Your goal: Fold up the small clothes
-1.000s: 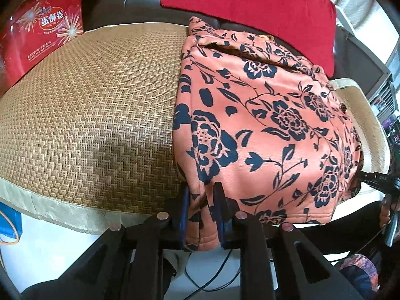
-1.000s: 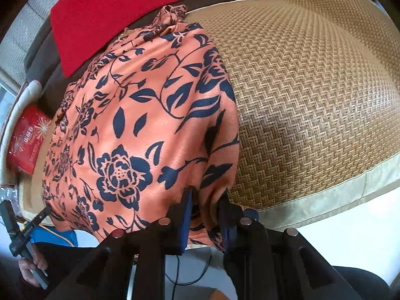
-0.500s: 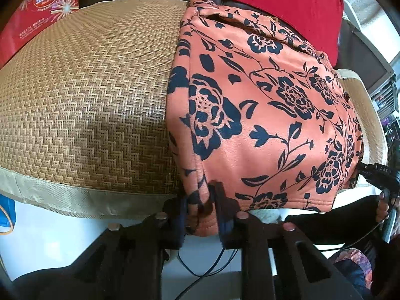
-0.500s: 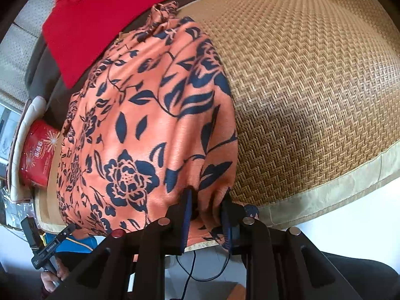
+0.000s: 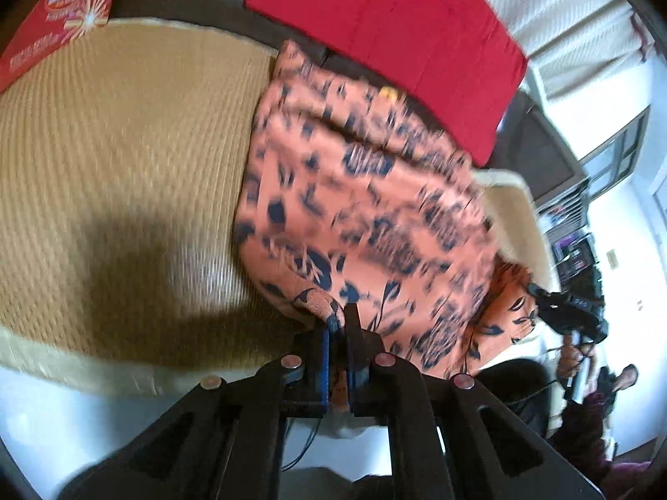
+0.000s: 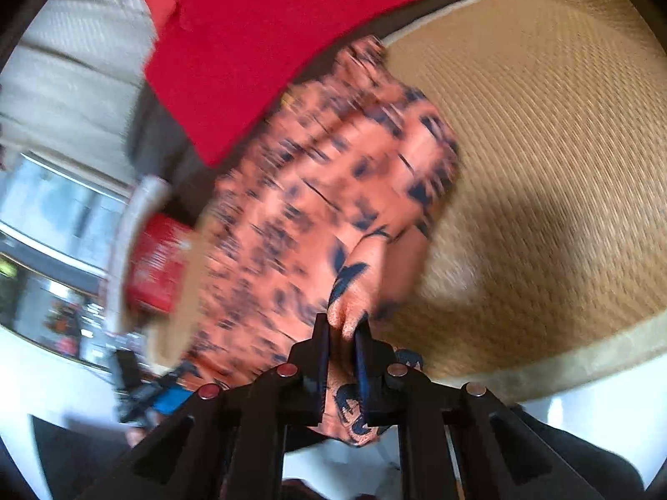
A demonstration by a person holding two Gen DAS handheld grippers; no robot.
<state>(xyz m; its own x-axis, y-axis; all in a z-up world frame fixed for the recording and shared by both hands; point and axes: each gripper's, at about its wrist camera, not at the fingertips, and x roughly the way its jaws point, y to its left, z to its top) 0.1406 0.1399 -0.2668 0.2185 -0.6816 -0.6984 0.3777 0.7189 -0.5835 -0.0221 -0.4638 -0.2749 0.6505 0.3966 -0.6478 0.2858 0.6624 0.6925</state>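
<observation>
An orange garment with a dark blue flower print lies on a woven straw mat. Both views are blurred by motion. My left gripper is shut on the garment's near left corner and holds it raised above the mat. My right gripper is shut on the near right corner of the garment, also lifted, over the mat. The right gripper shows in the left wrist view at the garment's far side. The far end of the garment rests on the mat.
A red cushion lies behind the garment on a dark sofa; it also shows in the right wrist view. A red snack box stands at the mat's left end. White floor lies below the mat's near edge.
Both grippers have lifted the garment's near edge up off the mat's front edge and carried it forward over the mat. Both cameras now look from higher up.
</observation>
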